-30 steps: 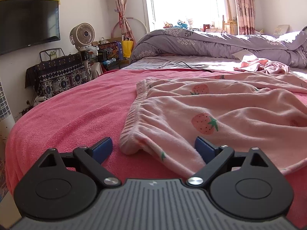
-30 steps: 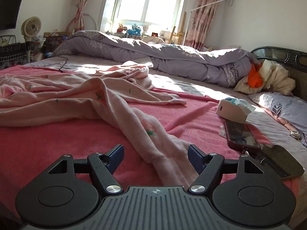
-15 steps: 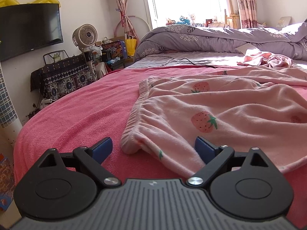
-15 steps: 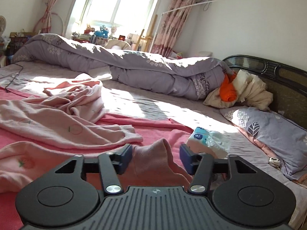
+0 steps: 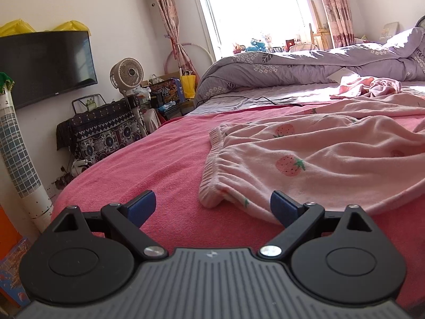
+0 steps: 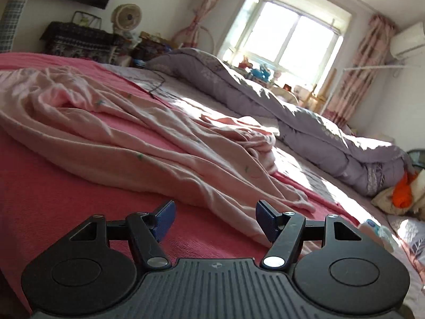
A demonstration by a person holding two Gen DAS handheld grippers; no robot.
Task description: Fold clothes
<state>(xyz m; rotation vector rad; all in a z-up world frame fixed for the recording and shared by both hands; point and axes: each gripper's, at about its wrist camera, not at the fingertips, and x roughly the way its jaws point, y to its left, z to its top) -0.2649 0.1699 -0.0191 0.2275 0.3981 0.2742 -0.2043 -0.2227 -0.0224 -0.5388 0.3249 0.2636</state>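
Pink pyjama trousers [image 5: 305, 159] with a strawberry print lie spread on the red bed cover [image 5: 159, 159]. My left gripper [image 5: 212, 207] is open just in front of the elastic waistband's near corner [image 5: 209, 199], whose edge reaches in beside the right finger [image 5: 284, 207]. In the right wrist view the trousers [image 6: 159, 143] run as long wrinkled legs across the cover [image 6: 53, 186]. My right gripper [image 6: 215, 219] is open and tilted. One leg's end lies by its right finger [image 6: 267, 220], and the pads do not press on it.
A rolled purple duvet [image 5: 305, 63] [image 6: 305, 111] fills the far side of the bed. A second crumpled pink garment [image 5: 372, 86] [image 6: 252, 133] lies before it, near a black cable [image 5: 252, 98]. A tissue pack [image 6: 374, 228] sits right. The bed's left edge drops towards a fan [image 5: 127, 73].
The left gripper drew back slightly from the waistband corner. The right gripper swung left and rolled; the fold of cloth that stood between its fingers half a second ago is gone from there.
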